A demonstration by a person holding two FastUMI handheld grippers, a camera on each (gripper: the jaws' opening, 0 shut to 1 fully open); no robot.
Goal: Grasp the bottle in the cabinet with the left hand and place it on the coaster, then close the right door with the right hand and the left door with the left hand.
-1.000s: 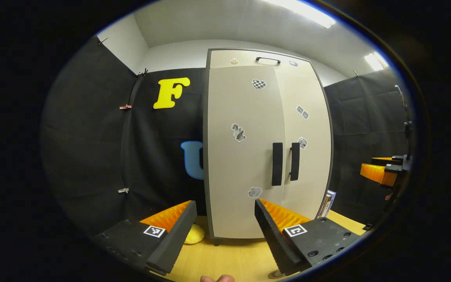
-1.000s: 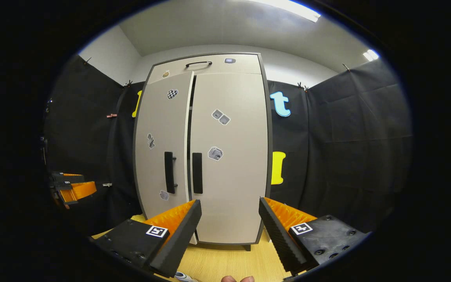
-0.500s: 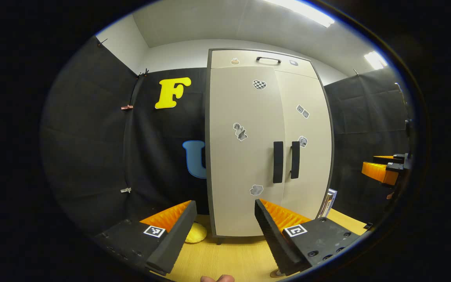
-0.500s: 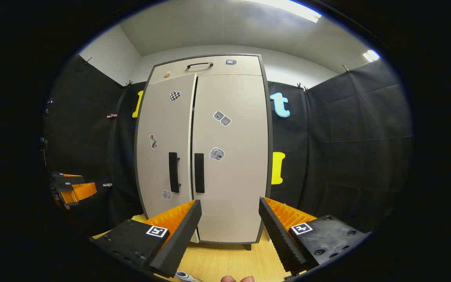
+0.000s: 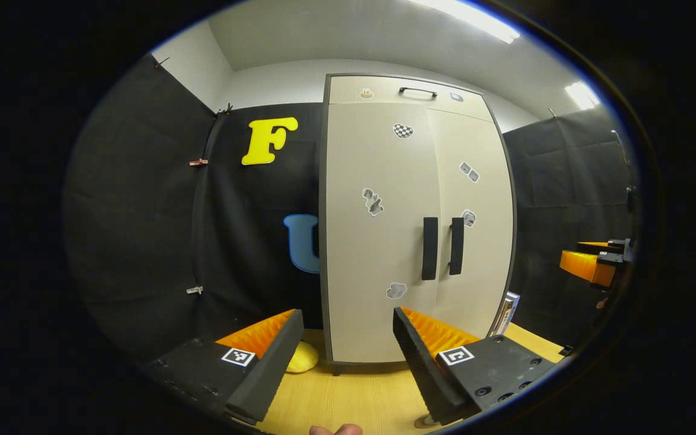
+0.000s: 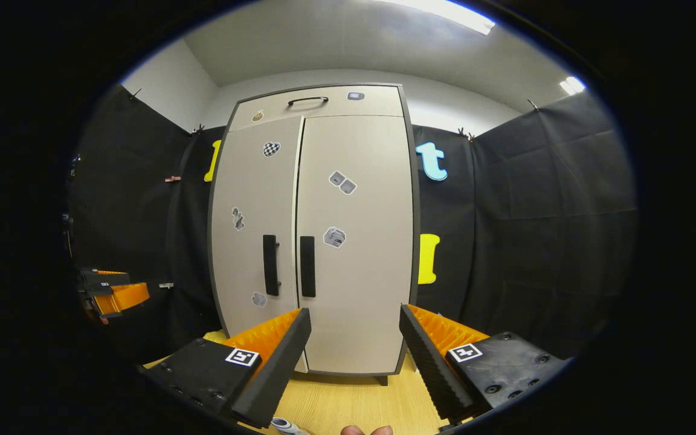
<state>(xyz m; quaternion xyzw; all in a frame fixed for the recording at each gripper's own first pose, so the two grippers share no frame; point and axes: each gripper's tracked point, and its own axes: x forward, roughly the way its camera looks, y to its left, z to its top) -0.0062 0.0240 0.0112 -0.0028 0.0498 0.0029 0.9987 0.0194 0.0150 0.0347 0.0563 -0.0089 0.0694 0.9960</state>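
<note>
Cabinet (image 5: 414,229) on the wooden table (image 5: 360,396), both doors flush, beyond the left gripper (image 5: 348,362) with parted fingers (image 5: 263,374).

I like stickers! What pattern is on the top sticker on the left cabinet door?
Black-and-white checks on the sticker, clearest in the right gripper view.

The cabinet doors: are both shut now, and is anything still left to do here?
Both doors of the cabinet look shut: the left door and right door meet flush, their handles side by side. The left gripper and right gripper are open, back from the cabinet, holding nothing. A bottle tip peeks in at the table's near edge; no coaster is visible. Little seems left.
</note>
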